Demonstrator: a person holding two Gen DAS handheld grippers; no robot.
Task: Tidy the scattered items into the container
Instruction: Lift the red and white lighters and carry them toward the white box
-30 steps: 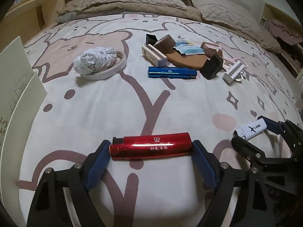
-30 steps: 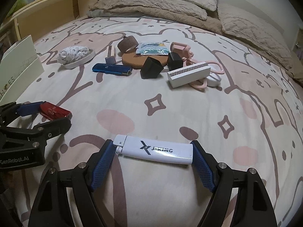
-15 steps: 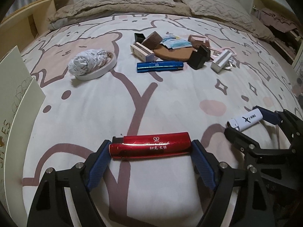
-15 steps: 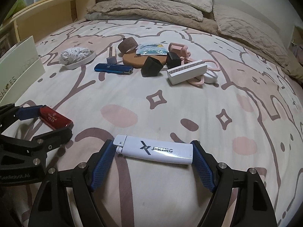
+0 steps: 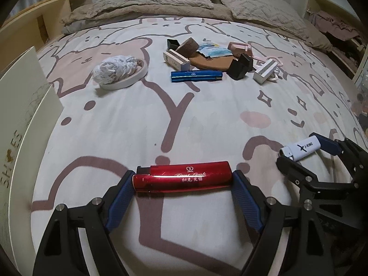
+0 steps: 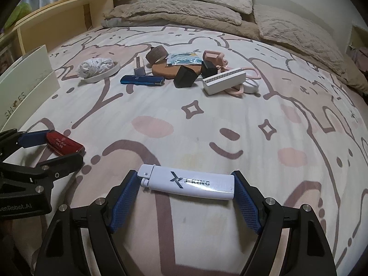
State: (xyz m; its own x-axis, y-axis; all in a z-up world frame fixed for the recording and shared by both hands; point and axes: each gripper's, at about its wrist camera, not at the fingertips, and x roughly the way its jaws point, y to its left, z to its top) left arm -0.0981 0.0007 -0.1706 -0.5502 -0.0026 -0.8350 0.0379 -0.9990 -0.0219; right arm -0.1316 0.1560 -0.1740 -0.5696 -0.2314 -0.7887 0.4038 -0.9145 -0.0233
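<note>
Red lighter [image 5: 182, 179], white lighter [image 6: 187, 181], blue lighter [image 5: 196, 76], pink-and-white cartoon-print bedspread [image 5: 184, 119].

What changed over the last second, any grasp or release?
No grasp or release. Both tongs drew back toward the near edge of the bed, so the far clutter, such as the blue lighter, looks smaller in both wrist views. The left tongs stay shut on the red lighter, the right tongs on the white lighter. The clutter lies as before.

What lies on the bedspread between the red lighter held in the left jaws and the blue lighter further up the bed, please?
Only bare patterned bedspread; the left wrist view shows nothing lying between the red lighter and the blue lighter.
</note>
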